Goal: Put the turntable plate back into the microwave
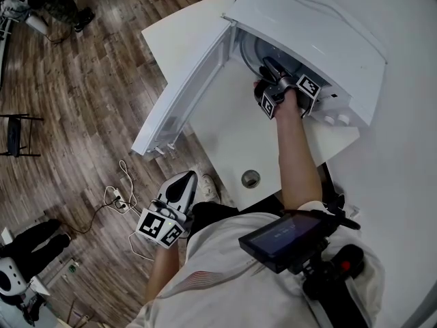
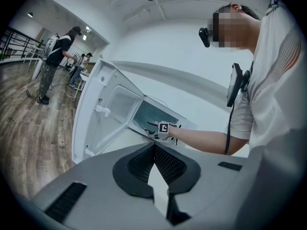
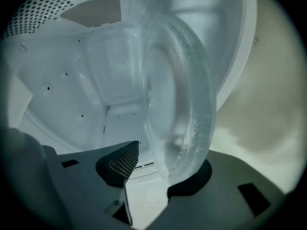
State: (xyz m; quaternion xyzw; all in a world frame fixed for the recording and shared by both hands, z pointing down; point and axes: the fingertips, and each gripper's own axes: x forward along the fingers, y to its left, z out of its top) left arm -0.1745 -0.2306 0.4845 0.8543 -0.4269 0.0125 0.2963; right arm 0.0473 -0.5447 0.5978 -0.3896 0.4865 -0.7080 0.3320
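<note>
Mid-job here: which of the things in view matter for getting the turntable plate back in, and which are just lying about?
In the job: glass turntable plate, between the jaws of the open right gripper; microwave; its open door.
Lying about: small round metal piece on the white table; cables on the floor; left gripper, shut and empty, held low.

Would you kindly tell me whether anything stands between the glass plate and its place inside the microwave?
Nothing visible does. The door is swung wide, and the glass plate is already inside the microwave, between the right gripper's open jaws. The cavity wall beyond it shows bare.
</note>
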